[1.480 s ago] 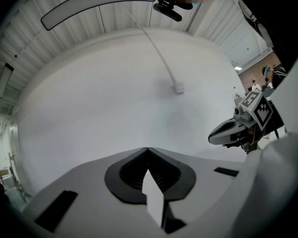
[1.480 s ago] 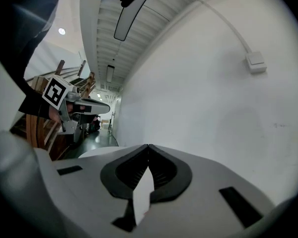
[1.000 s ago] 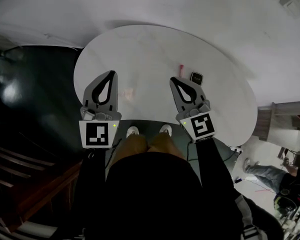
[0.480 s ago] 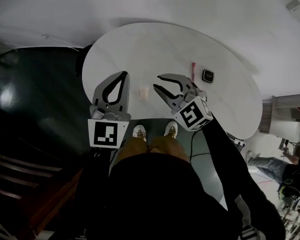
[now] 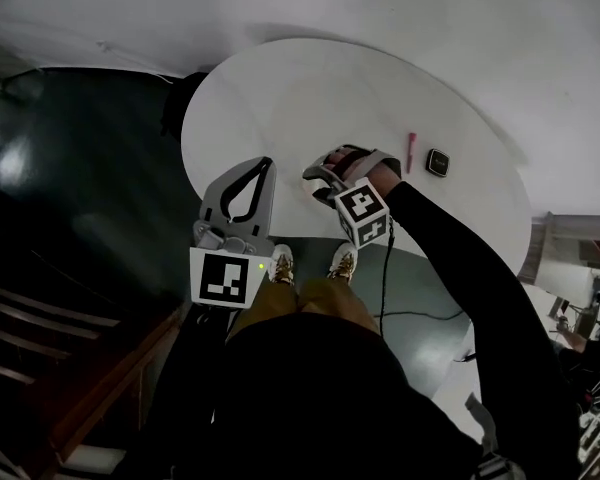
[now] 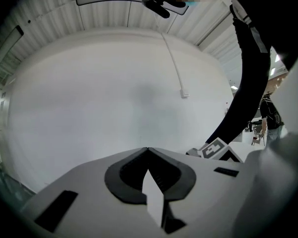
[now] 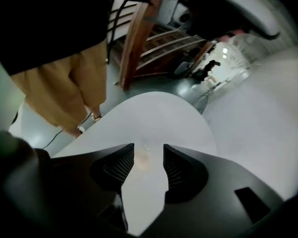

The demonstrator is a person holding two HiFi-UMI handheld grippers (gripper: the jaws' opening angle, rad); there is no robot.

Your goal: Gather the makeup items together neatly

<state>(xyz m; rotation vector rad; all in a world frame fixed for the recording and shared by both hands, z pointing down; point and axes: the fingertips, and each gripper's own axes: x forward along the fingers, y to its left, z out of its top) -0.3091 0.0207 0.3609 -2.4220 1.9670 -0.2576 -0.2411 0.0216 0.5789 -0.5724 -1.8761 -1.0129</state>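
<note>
Smooth oval white table [image 5: 310, 98], slim pink stick [image 5: 411, 152]

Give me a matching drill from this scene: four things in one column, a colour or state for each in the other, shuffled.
1. left gripper
2. right gripper
3. stick
4. compact

A. black, square
B. jaws apart
C. pink, thin
D. jaws together

Pairs: 1-D, 2-B, 3-C, 4-A.

Note: the right gripper's jaws have just been opening; a pale item shows between them, not gripped.
</note>
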